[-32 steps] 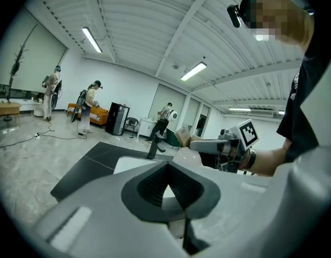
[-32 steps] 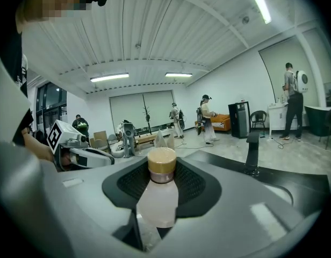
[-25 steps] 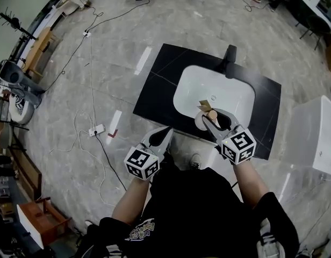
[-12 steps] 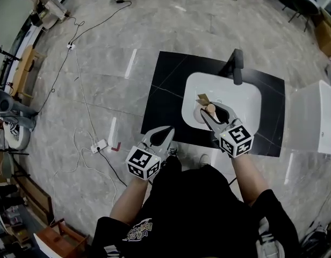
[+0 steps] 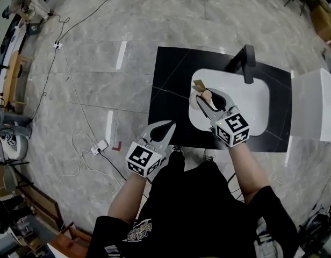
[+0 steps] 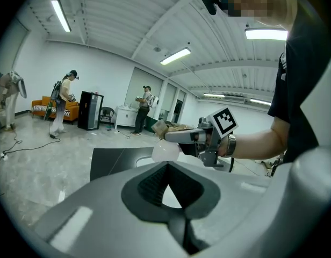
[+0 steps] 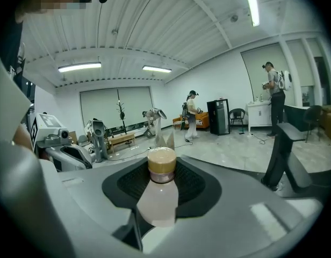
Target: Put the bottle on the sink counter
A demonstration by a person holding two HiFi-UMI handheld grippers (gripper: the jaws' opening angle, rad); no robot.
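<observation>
Over the last second the person has stepped in on the sink, and both hands have gone forward with the body. The right tongs (image 5: pixel 208 97) have carried the bottle (image 7: pixel 157 198) from the near rim of the basin (image 5: pixel 251 106) to a spot above its left part, short of the tap (image 5: pixel 246 63). They are pinching it just under the tan cap, with the pale body hanging below the jaws, roughly upright and off any surface. The grip looks the same as it did a second ago.

The left tongs (image 5: pixel 171 124) are pressed together with nothing in them. Their tips have come up to the front edge of the black worktop (image 5: pixel 171 74), where before they hung over the floor.

For the task, this means the carry is nearly over but the bottle is above the bowl, not the flat black part. I judge it still needs a short shift sideways before it can be lowered and let go.

No label or brand can be read on the bottle. The cubes (image 5: pixel 231 129) bear only black-and-white square markers. The pale print on the person's black shirt is too small and warped to read
</observation>
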